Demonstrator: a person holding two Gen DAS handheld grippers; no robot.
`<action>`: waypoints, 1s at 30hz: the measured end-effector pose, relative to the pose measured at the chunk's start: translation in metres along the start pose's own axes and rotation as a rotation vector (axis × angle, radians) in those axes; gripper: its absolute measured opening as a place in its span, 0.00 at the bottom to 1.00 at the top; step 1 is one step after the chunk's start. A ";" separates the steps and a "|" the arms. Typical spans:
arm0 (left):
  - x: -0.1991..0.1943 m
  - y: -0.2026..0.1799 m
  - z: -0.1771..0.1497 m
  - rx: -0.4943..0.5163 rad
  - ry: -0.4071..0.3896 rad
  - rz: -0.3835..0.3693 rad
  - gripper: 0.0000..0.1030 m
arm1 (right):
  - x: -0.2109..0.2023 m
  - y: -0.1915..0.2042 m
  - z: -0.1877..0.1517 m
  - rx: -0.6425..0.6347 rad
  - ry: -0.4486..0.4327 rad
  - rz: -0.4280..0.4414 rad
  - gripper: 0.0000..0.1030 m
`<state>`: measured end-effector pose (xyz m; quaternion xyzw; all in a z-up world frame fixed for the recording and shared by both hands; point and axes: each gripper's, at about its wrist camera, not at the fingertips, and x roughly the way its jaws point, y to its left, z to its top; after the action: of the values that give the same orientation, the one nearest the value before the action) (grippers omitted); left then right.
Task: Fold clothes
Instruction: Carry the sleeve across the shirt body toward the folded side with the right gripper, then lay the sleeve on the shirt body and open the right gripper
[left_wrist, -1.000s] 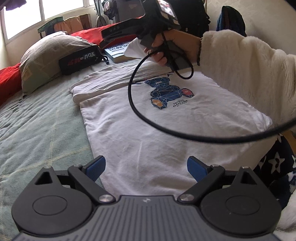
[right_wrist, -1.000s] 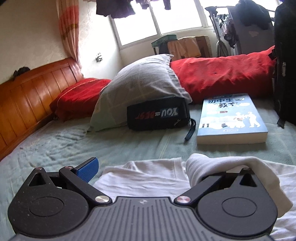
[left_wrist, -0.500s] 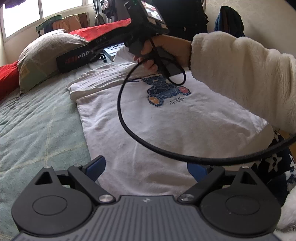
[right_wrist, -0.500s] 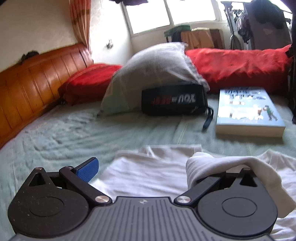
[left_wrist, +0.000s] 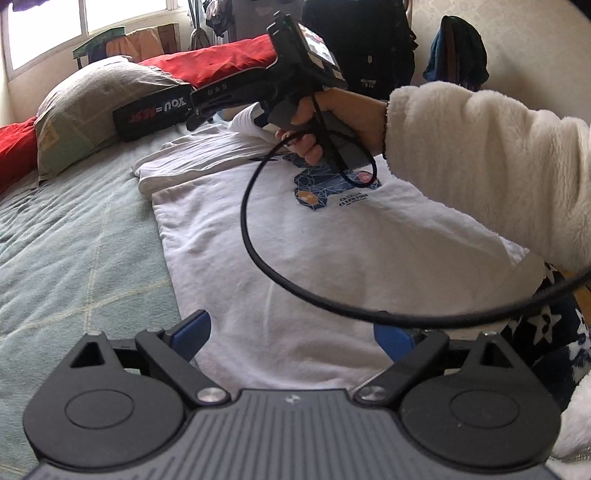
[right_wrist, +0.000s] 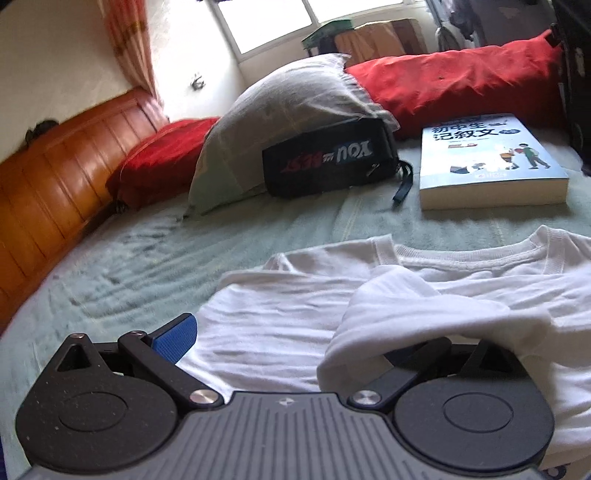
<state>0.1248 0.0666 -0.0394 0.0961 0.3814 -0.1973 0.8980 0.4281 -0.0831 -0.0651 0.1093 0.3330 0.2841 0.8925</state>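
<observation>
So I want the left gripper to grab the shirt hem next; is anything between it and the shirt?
Nothing solid lies on the white T-shirt ahead of the left gripper. Only the black cable from the right gripper loops in the air above the cloth, crossing just in front of the right-hand blue finger.

Soft cotton t-shirt (left_wrist: 314, 258), glossy wooden headboard (right_wrist: 55, 177)

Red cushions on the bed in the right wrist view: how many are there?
2. One red cushion lies by the wooden headboard, left of the grey pillow; a long red cushion lies behind the book. More may be hidden.
</observation>
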 end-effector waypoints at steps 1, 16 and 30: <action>0.000 0.000 -0.001 -0.001 -0.001 -0.003 0.92 | 0.000 0.002 0.001 -0.003 0.000 0.009 1.00; -0.005 0.002 -0.005 -0.008 -0.012 -0.007 0.92 | 0.026 0.037 -0.021 -0.170 0.087 -0.027 1.00; -0.008 -0.001 -0.008 -0.006 -0.030 -0.029 0.92 | -0.032 -0.056 -0.009 0.343 -0.015 0.027 1.00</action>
<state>0.1142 0.0702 -0.0396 0.0848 0.3700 -0.2105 0.9009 0.4267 -0.1477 -0.0764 0.2666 0.3683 0.2341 0.8594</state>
